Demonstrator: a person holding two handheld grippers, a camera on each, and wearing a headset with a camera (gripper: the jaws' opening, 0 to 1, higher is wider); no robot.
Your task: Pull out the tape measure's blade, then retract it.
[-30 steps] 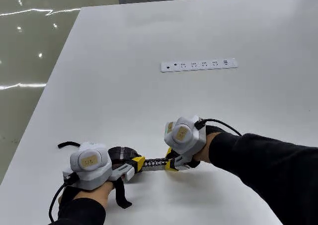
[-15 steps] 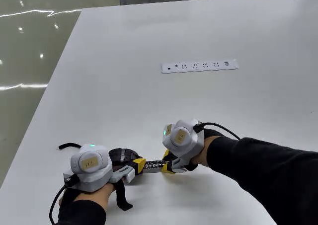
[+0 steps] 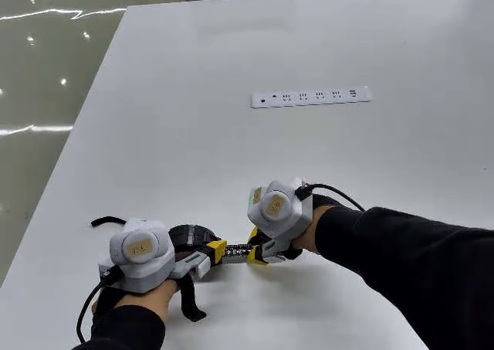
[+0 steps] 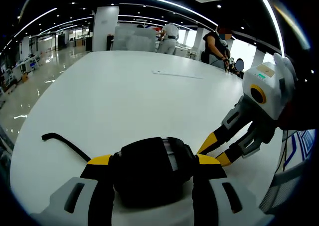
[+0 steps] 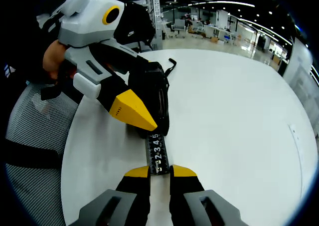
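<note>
- Now, nearest the camera at the lower left of the head view, the left gripper [image 3: 210,257] is clamped around the black, round-bodied tape measure case [image 3: 189,238]. In the left gripper view its yellow-tipped jaws hug both sides of the case, which rests on the white table [image 3: 193,118].
- Just right of it, at lower centre, a short stretch of black steel blade with white numerals [image 3: 235,251] bridges the gap to the right gripper [image 3: 255,253]. That gripper's jaws are narrowed onto the blade's free end. In the right gripper view the blade [image 5: 156,153] runs up from between them to the case mouth.
- The main risk, I judge, is the thin blade slipping out of that narrow pinch, since the spring would then whip it back into the case.
- A pull off the blade's line could kink it, or twist the round case inside the left jaws.
- The blade's long axis lies almost level across the lower head view, left to right. The case mouth points right, toward the right gripper.
- A black fabric wrist strap [image 3: 108,222] trails from the case at the left edge and could drag if the case shifts.
- Farther up, right of centre, a white power strip [image 3: 311,96] lies well apart from the work.
</note>
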